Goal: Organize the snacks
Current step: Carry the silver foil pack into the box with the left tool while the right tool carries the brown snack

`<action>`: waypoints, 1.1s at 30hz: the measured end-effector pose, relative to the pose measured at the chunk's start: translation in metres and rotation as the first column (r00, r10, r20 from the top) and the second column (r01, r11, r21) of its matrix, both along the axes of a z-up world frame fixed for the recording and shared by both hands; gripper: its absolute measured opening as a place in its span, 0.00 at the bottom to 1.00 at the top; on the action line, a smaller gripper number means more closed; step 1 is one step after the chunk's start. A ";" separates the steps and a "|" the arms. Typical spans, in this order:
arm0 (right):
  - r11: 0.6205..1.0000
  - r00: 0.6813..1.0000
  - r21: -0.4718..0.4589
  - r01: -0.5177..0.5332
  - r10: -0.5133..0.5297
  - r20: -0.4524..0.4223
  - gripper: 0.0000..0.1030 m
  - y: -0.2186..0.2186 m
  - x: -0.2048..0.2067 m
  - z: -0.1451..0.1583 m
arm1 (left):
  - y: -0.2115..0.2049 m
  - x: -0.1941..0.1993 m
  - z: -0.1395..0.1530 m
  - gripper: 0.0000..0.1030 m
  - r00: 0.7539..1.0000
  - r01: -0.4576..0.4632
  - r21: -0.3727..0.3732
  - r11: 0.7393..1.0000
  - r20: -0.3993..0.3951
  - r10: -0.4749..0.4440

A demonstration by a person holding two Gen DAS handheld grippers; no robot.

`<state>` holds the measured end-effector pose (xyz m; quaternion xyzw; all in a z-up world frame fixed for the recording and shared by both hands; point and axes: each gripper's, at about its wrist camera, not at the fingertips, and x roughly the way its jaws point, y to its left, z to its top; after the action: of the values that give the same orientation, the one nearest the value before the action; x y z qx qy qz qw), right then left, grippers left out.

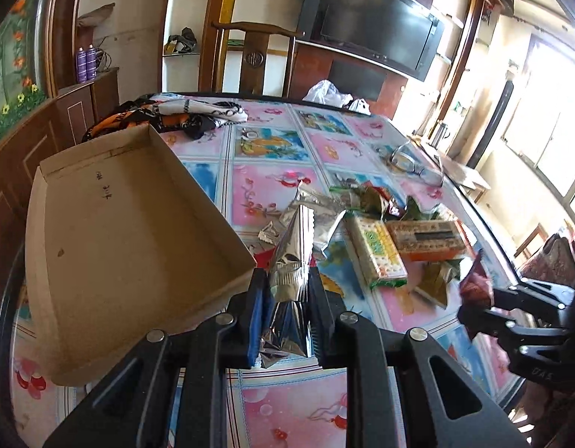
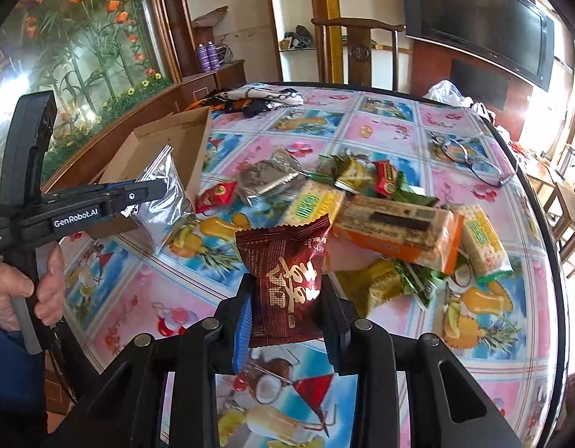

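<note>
Snacks lie in a loose pile (image 2: 380,209) on the surface (image 2: 399,123), right of the box (image 1: 112,239). Left claw (image 1: 287,291) holds a silver pouch (image 1: 293,257) just beside the box's near right corner. Right claw (image 2: 287,298) holds a dark red packet (image 2: 287,272) in front of the pile. Both wrappers look light, thin and slippery, probably crushable. I think a gentle grip across the flat middle is safest, not on the crimped edge.

The right gripper (image 2: 287,298) clamps a maroon packet (image 2: 285,272) upright between its fingers (image 2: 334,310). Beyond the fingers, loose snacks (image 2: 395,220) lie on the counter (image 2: 362,123). Left of them, the left gripper (image 2: 153,190) pinches a silver packet (image 2: 164,201) beside a box (image 2: 175,138).
</note>
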<state>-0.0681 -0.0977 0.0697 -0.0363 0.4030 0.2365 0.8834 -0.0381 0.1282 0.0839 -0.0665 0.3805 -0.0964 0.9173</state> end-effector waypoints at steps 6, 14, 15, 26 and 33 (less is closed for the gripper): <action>0.999 0.999 0.003 -0.036 0.036 0.009 0.34 0.018 0.004 0.009 | 0.019 -0.005 0.017 0.20 0.999 -0.025 -0.020 0.999 0.038 0.026; 0.994 0.994 0.023 -0.108 0.108 0.005 0.34 0.059 0.024 0.030 | 0.071 0.003 0.042 0.20 0.991 -0.113 -0.027 0.993 0.072 0.115; 0.993 0.993 0.027 -0.119 0.118 0.007 0.34 0.067 0.028 0.034 | 0.080 0.008 0.043 0.20 0.990 -0.123 -0.030 0.992 0.067 0.125; 0.976 0.975 0.056 -0.209 0.212 -0.062 0.34 0.188 0.108 0.041 | 0.158 0.076 0.023 0.13 0.971 -0.240 -0.068 0.968 -0.020 0.239; 0.975 0.965 0.054 -0.215 0.221 -0.144 0.34 0.272 0.165 0.013 | 0.196 0.110 0.000 0.12 0.956 -0.286 -0.088 0.954 -0.094 0.277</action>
<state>0.0965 0.1741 0.0831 -0.0461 0.4569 0.3417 0.8200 0.0721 0.3245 0.0834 -0.1698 0.3986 0.0191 0.9011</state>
